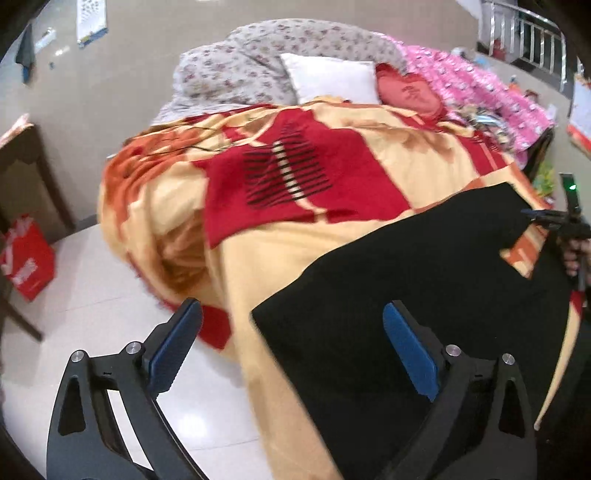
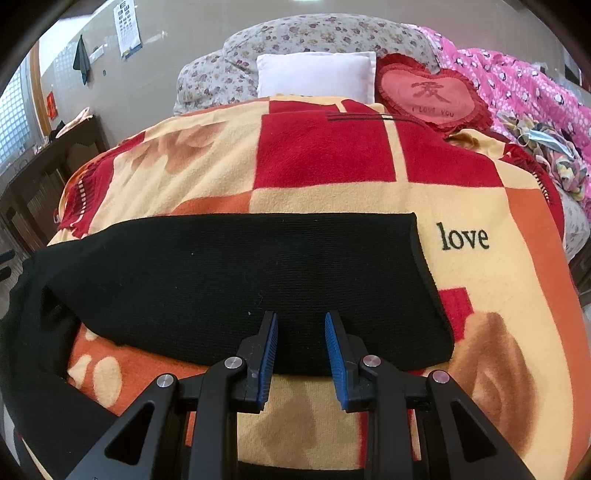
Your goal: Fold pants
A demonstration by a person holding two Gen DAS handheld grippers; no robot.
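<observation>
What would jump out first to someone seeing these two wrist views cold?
The black pants lie flat across the near end of the bed, on a loud red, orange and cream blanket printed with "love". At the head of the bed sit a white pillow and a red heart cushion. The left gripper gapes wide at the pants' edge; the right gripper stands narrower over the pants.

The knitted pants [image 2: 236, 280] are plain black. They lie on a fleece blanket [image 2: 325, 155] checked in red, cream and orange, with faded brown roses and the word "love" in black. At the bed's far edge sit a plain white pillow [image 2: 314, 75], a red heart-shaped cushion [image 2: 432, 96], a grey floral quilt [image 2: 325, 35] and a pink dotted quilt [image 2: 517, 81]. Both grippers' pads [image 2: 271, 354] are blue.
</observation>
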